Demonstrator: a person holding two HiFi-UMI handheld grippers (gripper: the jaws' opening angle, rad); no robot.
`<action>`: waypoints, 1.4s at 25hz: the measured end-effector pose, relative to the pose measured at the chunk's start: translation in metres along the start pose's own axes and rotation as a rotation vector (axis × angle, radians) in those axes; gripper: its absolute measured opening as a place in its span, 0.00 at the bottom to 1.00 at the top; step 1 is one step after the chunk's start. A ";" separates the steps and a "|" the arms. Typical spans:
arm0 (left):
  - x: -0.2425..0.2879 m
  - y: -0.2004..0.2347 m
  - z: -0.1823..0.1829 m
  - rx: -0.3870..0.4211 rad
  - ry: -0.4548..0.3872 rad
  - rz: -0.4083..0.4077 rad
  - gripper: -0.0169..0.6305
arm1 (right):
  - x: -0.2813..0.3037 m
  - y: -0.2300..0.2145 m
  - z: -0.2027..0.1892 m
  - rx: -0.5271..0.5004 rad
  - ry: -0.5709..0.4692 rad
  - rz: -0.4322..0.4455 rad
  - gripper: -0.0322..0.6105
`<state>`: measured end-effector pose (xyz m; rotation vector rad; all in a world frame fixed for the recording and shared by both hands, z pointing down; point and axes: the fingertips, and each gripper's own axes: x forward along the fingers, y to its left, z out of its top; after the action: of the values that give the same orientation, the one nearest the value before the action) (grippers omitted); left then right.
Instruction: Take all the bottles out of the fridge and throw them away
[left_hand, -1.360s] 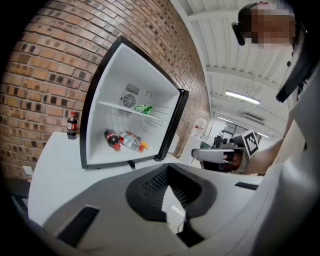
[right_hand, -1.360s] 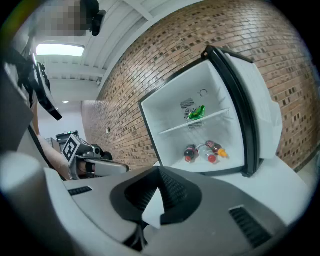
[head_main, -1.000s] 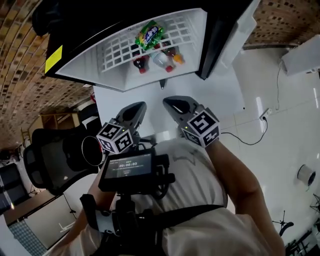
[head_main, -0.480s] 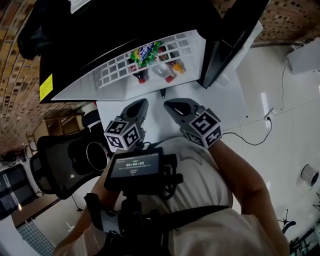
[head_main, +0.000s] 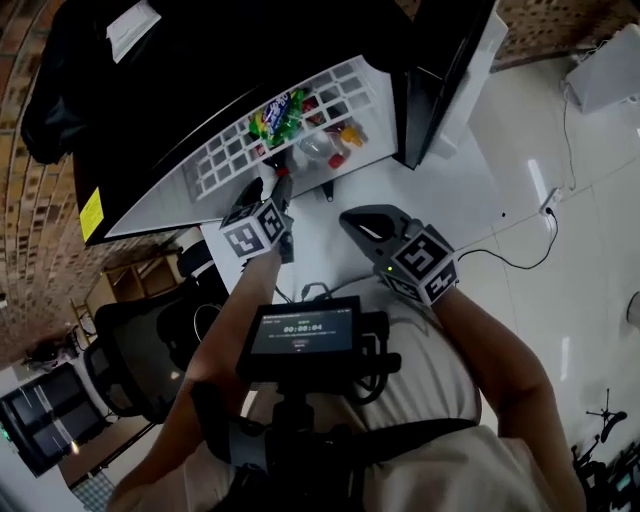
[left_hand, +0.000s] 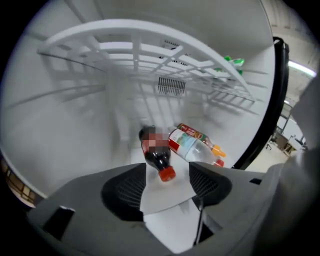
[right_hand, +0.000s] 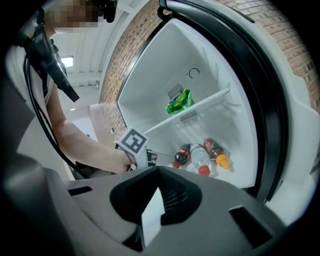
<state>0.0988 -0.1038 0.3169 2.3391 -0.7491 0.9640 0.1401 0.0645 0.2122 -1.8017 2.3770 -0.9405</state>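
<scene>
The fridge (left_hand: 65, 125) is seen standing open, and three bottles are laid on its floor, close together. The cola bottle (left_hand: 159, 162) is placed nearest the opening, with its red cap (left_hand: 167, 174) turned outward. The clear bottle (right_hand: 200, 159) is set just beside it, and the orange-capped bottle (right_hand: 216, 151) is found on the far side, nearest the fridge's door edge. A green packet (right_hand: 179, 102) is kept on the wire shelf (left_hand: 140, 50) above them.

The left gripper (head_main: 277, 185) is held inside the fridge, angled down at its floor. Its jaws have just been opening and are spread wide. The red cap is framed in the gap at their tips, but nothing is gripped. The right gripper (right_hand: 159, 174) is held outside the fridge, in front of the opening, with its jaws brought together on nothing.
</scene>
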 end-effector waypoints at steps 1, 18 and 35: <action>0.009 0.004 0.003 -0.021 0.013 0.021 0.48 | -0.004 -0.002 -0.001 0.010 -0.005 -0.014 0.05; 0.032 -0.002 -0.022 -0.410 0.150 -0.106 0.28 | -0.031 -0.043 -0.018 0.152 -0.040 -0.123 0.05; -0.040 -0.046 -0.040 -0.709 -0.014 -0.559 0.28 | -0.007 -0.020 -0.028 0.119 0.043 -0.022 0.05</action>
<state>0.0855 -0.0341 0.3014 1.7626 -0.3192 0.3492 0.1504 0.0804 0.2422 -1.7862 2.2761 -1.1092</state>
